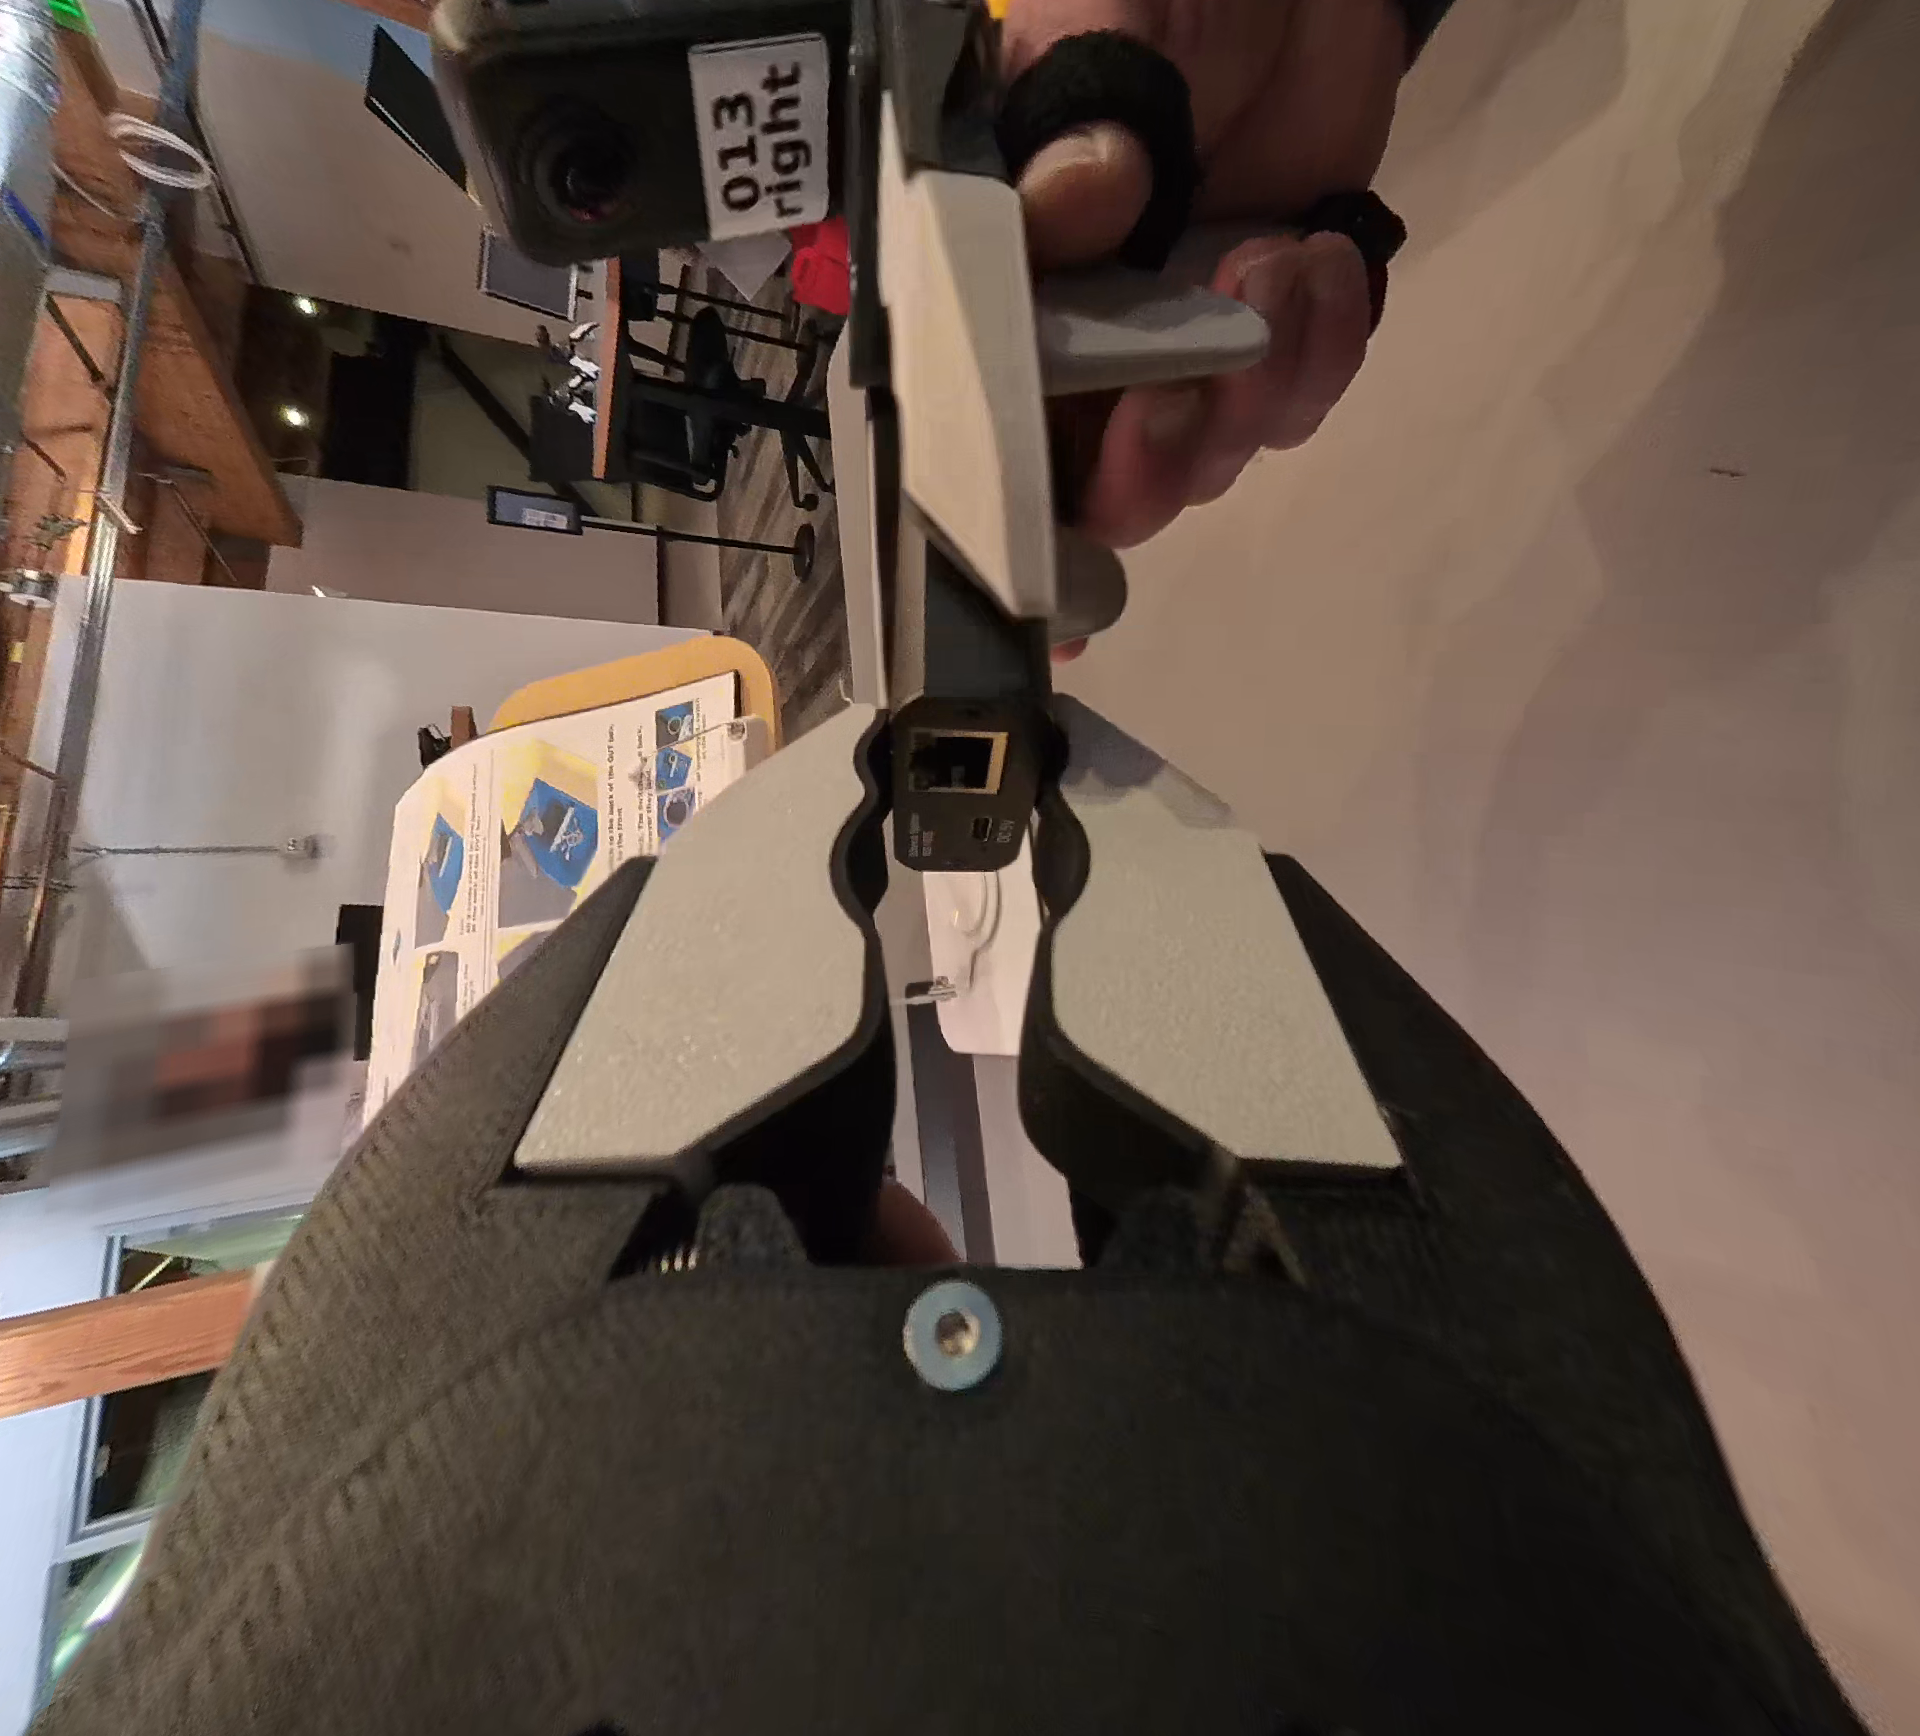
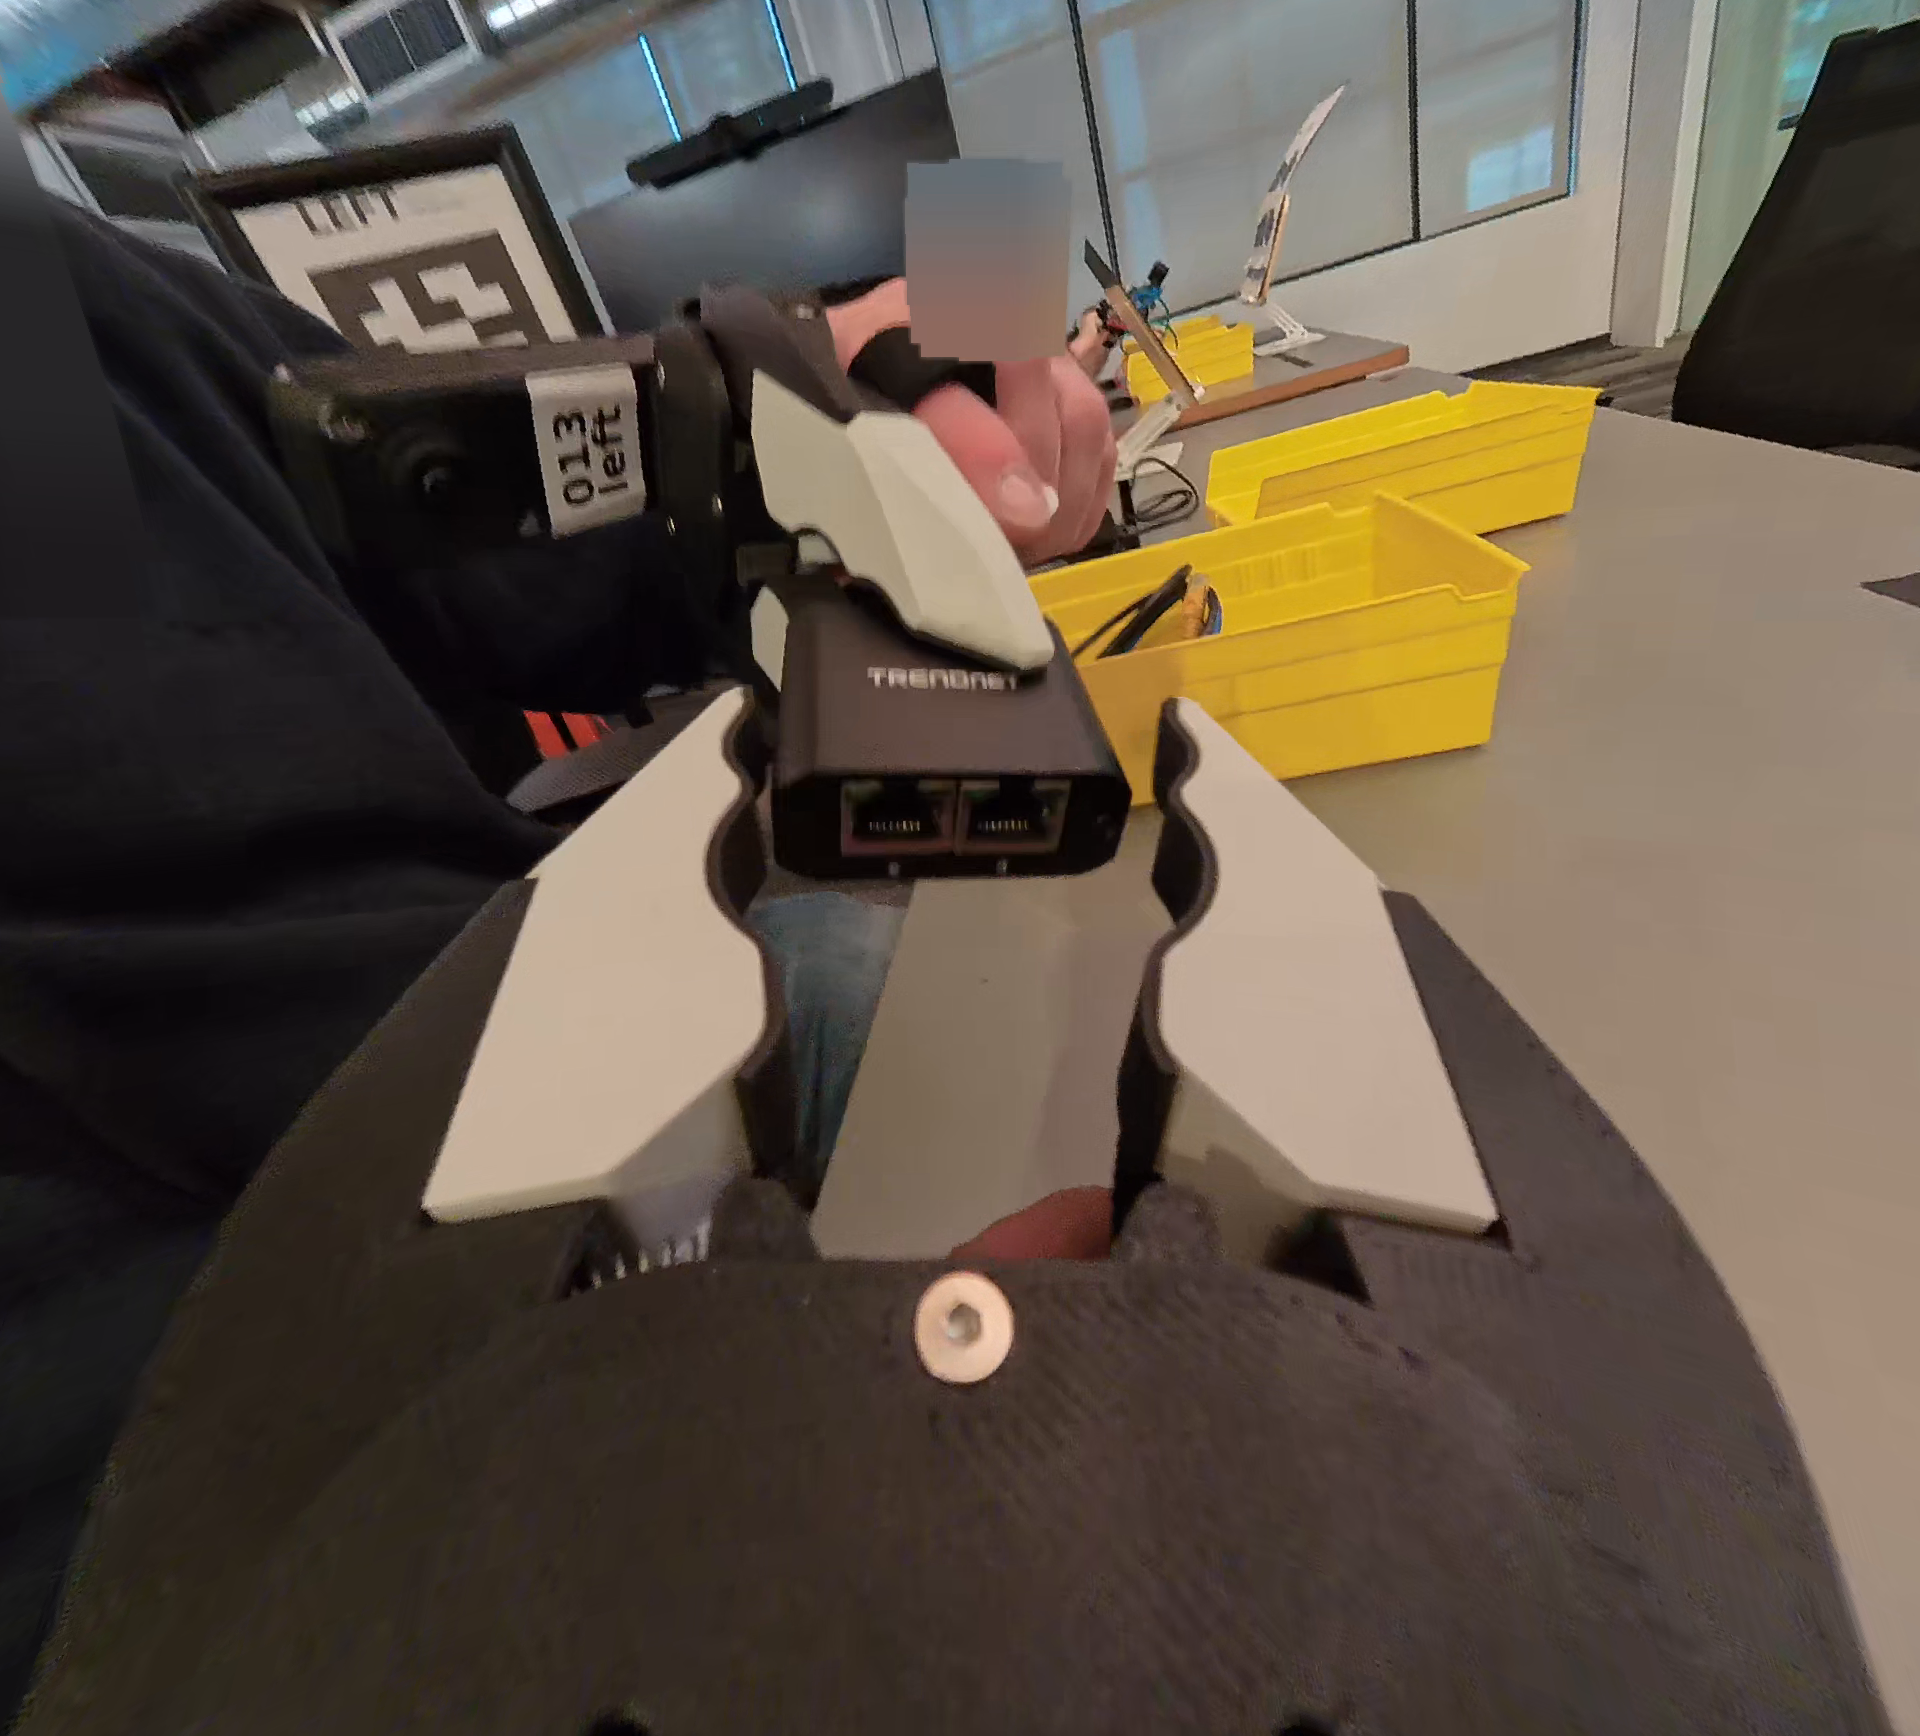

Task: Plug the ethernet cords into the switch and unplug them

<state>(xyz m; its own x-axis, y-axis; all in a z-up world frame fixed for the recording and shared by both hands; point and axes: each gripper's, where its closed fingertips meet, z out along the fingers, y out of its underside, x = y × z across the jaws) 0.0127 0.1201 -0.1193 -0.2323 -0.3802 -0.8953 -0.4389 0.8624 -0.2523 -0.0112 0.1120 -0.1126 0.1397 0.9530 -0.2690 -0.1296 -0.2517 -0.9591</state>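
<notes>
A small black switch [image 1: 956,782] is clamped between the fingertips of my left gripper [image 1: 961,798], held in the air; its near end shows one port. In the right wrist view the switch [image 2: 935,730] shows two empty ethernet ports facing me. My right gripper [image 2: 958,736] is open, with its fingertips on either side of the switch's port end and a gap on each side. A finger [image 2: 904,523] of the left gripper lies on top of the switch. A finger [image 1: 966,398] of the right gripper reaches in from the far side. Dark cables [image 2: 1143,621] lie in a yellow bin.
Two yellow bins [image 2: 1351,647] [image 2: 1455,450] stand on the grey table [image 2: 1662,751] behind the switch. A framed marker board [image 2: 416,263] stands at the back left. A dark sleeve fills the left side. A printed sheet [image 1: 561,834] lies at the left of the left wrist view.
</notes>
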